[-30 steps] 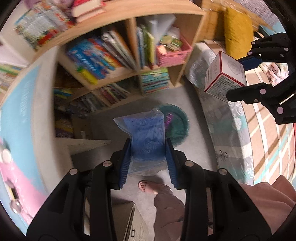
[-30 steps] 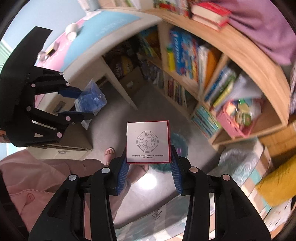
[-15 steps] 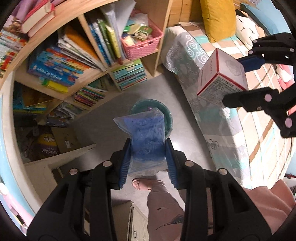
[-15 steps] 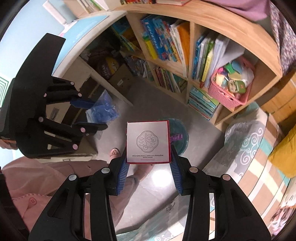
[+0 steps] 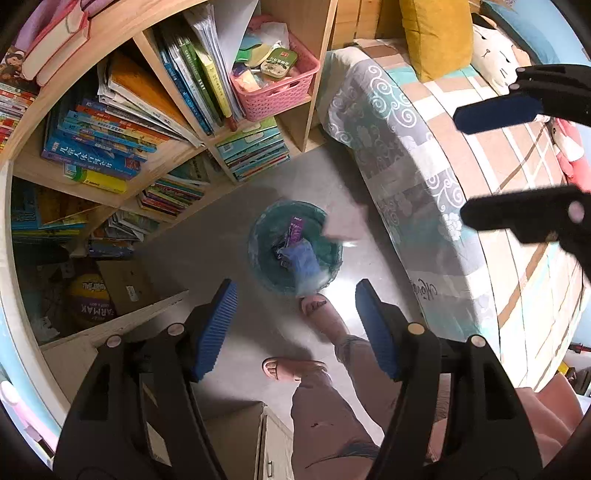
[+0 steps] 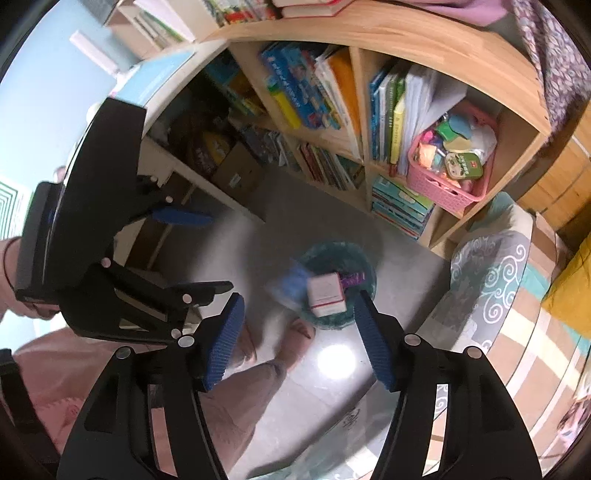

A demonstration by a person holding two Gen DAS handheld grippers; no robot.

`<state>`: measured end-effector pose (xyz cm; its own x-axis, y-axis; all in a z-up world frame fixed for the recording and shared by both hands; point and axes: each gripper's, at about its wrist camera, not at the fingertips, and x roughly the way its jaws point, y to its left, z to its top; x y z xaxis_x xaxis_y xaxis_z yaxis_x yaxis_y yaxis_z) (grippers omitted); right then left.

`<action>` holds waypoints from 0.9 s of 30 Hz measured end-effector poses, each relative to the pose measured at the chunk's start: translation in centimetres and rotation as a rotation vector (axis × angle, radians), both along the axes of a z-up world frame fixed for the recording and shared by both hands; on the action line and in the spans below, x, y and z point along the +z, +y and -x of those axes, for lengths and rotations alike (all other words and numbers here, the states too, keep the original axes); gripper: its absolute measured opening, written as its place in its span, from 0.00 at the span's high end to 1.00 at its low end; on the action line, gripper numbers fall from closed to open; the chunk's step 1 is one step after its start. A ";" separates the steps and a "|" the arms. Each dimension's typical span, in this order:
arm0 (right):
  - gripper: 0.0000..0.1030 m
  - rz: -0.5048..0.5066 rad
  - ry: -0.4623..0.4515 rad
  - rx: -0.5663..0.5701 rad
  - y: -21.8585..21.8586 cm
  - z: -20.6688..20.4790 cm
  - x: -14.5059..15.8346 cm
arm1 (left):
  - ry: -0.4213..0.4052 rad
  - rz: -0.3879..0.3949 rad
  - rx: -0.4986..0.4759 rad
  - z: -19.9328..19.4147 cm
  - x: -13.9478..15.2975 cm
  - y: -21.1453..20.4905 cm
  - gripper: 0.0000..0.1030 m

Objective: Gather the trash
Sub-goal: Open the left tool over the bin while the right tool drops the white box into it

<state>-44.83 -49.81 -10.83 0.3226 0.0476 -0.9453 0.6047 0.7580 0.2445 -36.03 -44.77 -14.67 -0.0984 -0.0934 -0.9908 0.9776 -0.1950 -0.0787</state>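
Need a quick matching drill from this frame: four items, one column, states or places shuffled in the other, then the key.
Items
1. left gripper
2. white box
3. pink basket
4. yellow cushion

Descriptions
A. on the bed
B. blurred, over the green bin
C. open, holding nothing
D. on a bookshelf shelf, full of small items

Pairs: 1-C, 2-B, 3-D, 4-A

Trash over the bin
Blurred white red-edged box [image 6: 325,295] and blue plastic bag [image 5: 306,263] at the green bin [image 5: 266,236] on the floor.
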 end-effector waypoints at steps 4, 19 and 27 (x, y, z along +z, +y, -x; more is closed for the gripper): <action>0.39 0.009 0.006 0.000 -0.4 0.3 0.2 | -0.010 0.002 -0.010 -0.2 0.1 0.2 0.38; 0.39 0.026 0.017 0.052 0.7 -0.7 0.9 | -0.029 0.033 0.033 -2.2 1.4 2.0 0.38; 0.39 0.047 0.007 0.116 1.8 -2.8 1.8 | -0.052 0.066 0.080 -4.1 2.9 3.8 0.38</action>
<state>-42.05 -48.01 -9.02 0.3111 0.0403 -0.9495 0.5134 0.8336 0.2036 -31.89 -40.94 -11.82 -0.0366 -0.1644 -0.9857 0.9928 -0.1190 -0.0170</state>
